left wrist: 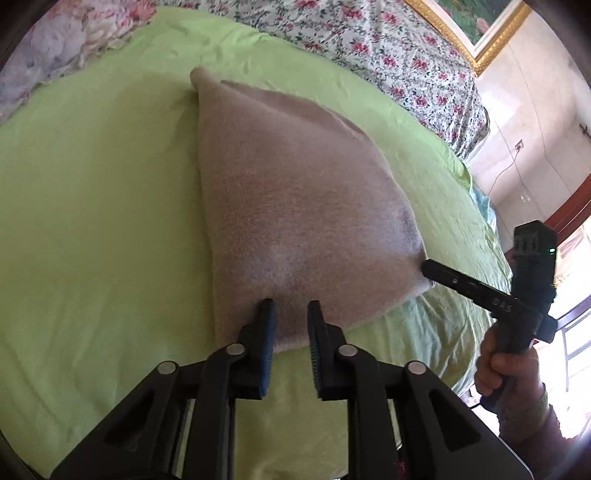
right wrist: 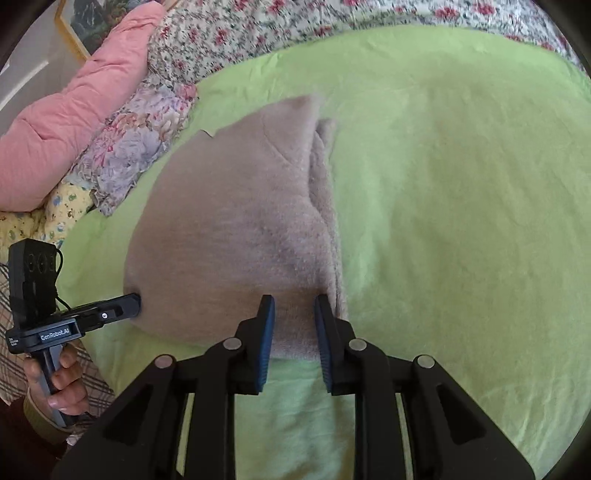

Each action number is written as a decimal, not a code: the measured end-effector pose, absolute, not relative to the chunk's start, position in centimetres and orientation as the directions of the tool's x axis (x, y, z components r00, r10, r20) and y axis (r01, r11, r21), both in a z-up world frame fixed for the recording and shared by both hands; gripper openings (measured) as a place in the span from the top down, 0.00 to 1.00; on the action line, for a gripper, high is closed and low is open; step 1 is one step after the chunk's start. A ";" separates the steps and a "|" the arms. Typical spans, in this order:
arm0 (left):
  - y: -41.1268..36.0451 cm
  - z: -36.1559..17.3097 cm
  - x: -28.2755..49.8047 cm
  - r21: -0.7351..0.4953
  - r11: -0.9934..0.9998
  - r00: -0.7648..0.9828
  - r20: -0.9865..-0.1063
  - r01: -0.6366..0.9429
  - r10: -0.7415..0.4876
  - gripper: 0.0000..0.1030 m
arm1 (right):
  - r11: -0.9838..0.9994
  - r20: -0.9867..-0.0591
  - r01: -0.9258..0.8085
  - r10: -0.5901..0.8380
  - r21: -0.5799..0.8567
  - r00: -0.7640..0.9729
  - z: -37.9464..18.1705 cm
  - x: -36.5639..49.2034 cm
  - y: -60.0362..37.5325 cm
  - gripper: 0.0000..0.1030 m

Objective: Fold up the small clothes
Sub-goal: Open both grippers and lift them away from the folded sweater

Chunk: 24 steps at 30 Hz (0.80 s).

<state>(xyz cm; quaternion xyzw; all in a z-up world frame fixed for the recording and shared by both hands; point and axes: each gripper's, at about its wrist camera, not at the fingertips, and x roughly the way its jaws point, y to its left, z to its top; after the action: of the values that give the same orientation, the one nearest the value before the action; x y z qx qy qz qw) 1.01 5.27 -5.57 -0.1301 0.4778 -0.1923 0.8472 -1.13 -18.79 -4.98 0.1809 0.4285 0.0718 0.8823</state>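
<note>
A beige fleece garment [left wrist: 288, 192] [right wrist: 229, 229] lies on a light green sheet [left wrist: 92, 221] [right wrist: 461, 221], its near part bulging up. My left gripper [left wrist: 290, 308] straddles the garment's near edge, and fleece fills the narrow gap between its blue pads. In the right wrist view the left gripper [right wrist: 137, 302] meets the garment's puckered left corner. My right gripper [right wrist: 293, 304] holds the near right edge, beside a doubled-over strip of fleece [right wrist: 325, 192]. Seen from the left wrist, the right gripper [left wrist: 424, 267] pinches the garment's right corner.
Floral bedding [left wrist: 388, 48] borders the far side of the green sheet, and a pink quilt [right wrist: 85, 103] lies at the far left. A person's hands [left wrist: 509, 376] [right wrist: 62, 380] grip both handles. A gold-framed picture [left wrist: 472, 29] hangs on the wall.
</note>
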 end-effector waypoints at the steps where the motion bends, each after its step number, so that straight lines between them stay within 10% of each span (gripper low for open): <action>1: 5.2 -5.3 0.8 -0.395 0.897 0.478 -0.759 0.200 -0.441 0.76 | 0.924 -0.725 0.026 0.281 0.380 0.629 -4.6 -1.5 -18.6 0.76; 6: 5.0 -3.6 -2.4 -0.327 0.925 0.542 -0.751 0.193 -0.378 0.51 | 0.922 -0.661 0.008 0.272 0.387 0.699 -2.3 -4.8 -17.4 0.40; 24: 4.5 -4.5 -11.2 -0.069 0.988 0.649 -0.747 0.135 -0.141 0.19 | 0.958 -0.521 -0.017 0.170 0.285 0.836 -1.2 -14.1 -12.9 0.00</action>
<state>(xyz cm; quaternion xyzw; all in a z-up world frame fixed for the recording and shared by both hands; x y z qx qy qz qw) -11.17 4.46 -4.45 -0.0036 0.4118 -0.0761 0.9081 -14.07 -12.91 -1.18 0.1354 0.2817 0.0494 0.9486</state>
